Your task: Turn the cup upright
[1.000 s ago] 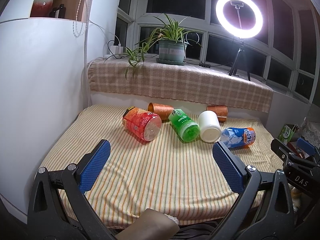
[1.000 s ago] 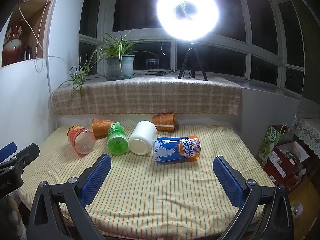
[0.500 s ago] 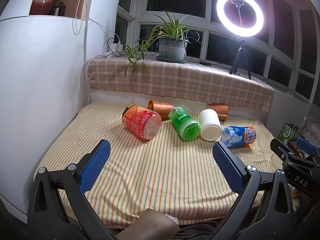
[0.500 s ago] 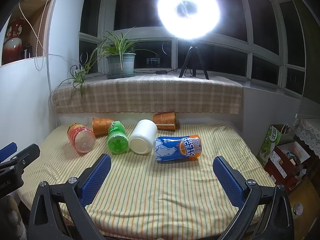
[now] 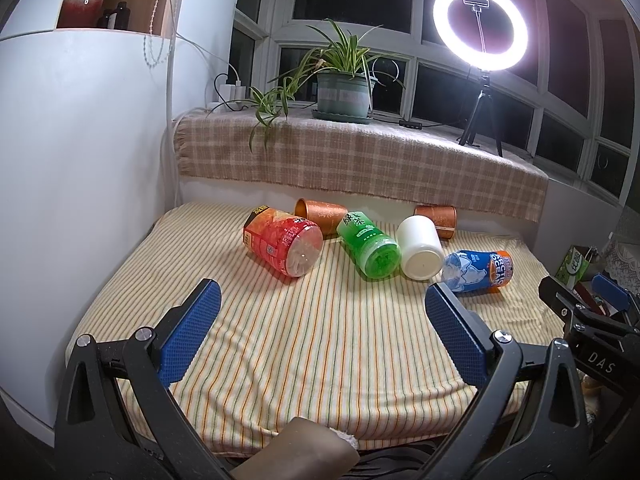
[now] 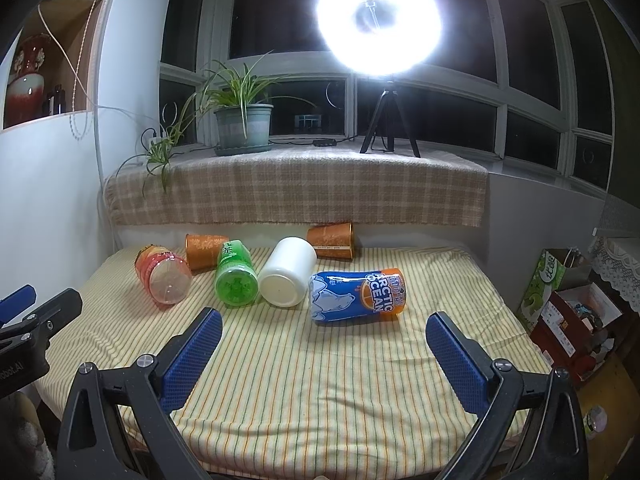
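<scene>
Several cups lie on their sides on a striped cloth: a red cup [image 5: 282, 243] [image 6: 163, 279], a green cup [image 5: 368, 245] [image 6: 235, 278], a white cup [image 5: 420, 246] [image 6: 287, 277], a blue "Arctic Ocean" cup [image 5: 478, 271] [image 6: 357, 296], and two copper cups [image 5: 321, 215] [image 5: 437, 220] behind them. My left gripper [image 5: 320, 332] is open and empty, above the cloth's front. My right gripper [image 6: 322, 350] is open and empty, just in front of the blue cup.
The striped cloth [image 5: 304, 344] covers a low platform against a white wall [image 5: 80, 184] on the left. A checked ledge [image 6: 296, 188] behind holds a potted plant [image 6: 243, 128] and a ring light [image 6: 378, 24]. Boxes [image 6: 568, 304] stand beyond the right edge.
Both grippers have crept slightly forward toward the cups and stay open. The cups have not moved.
</scene>
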`<state>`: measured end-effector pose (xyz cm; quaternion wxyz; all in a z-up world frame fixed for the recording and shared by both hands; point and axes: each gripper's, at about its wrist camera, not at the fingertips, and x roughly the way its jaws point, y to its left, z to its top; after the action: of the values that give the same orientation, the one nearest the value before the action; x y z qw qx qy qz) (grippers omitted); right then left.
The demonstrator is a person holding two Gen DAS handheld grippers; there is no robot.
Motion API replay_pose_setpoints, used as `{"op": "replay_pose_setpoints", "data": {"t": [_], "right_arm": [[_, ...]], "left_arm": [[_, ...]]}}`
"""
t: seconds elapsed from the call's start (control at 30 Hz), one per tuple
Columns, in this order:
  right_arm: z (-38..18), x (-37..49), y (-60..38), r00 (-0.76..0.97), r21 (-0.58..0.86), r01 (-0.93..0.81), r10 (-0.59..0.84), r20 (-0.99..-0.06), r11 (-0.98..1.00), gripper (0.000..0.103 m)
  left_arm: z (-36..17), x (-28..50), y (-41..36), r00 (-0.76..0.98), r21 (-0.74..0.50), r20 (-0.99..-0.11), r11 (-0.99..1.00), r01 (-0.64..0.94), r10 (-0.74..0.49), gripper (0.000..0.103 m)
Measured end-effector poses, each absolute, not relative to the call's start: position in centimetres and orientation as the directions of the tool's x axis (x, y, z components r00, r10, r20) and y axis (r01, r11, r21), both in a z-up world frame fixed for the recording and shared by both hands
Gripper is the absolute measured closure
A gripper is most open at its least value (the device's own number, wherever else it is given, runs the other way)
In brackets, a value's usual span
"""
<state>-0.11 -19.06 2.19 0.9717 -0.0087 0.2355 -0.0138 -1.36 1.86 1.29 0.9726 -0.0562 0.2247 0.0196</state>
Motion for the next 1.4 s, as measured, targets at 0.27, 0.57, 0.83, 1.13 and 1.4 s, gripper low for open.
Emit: {"op": "replay_pose_setpoints", "data": {"t": [0.27, 0.57, 0.83, 1.13, 1.4], "right_arm": [[2.1, 0.1, -19.0, 0.887, -0.025, 0.018, -0.028, -0.461, 1.0, 0.0], [1.8, 1.0, -18.5, 0.881, -0.024, 0.006, -0.017, -0.473, 1.0, 0.0], [1.5, 2.7, -17.7, 0.87, -0.033, -0.028, 0.008, -0.493, 0.999, 0.0], [0.9, 8.8, -16.5, 0.802, 0.021, -0.152, 0.135, -0.582, 0.988, 0.0], [0.3, 15.9, -13.4, 0.681, 0.052, -0.301, 0.253, -0.687, 0.952, 0.001]], "left_arm": [[0.9, -1.5, 2.0, 0.896, -0.105, -0.443, 0.992, -0.068, 0.014, 0.0], [0.0, -1.9, 2.2, 0.893, -0.108, -0.45, 0.991, -0.075, 0.019, 0.0], [-0.4, -0.4, 3.2, 0.88, -0.116, -0.475, 0.989, -0.094, 0.028, 0.0], [-1.3, -0.1, 6.3, 0.861, -0.123, -0.503, 0.98, -0.154, 0.073, 0.0], [-2.7, 0.2, 10.1, 0.839, -0.152, -0.536, 0.967, -0.204, 0.093, 0.0]]}}
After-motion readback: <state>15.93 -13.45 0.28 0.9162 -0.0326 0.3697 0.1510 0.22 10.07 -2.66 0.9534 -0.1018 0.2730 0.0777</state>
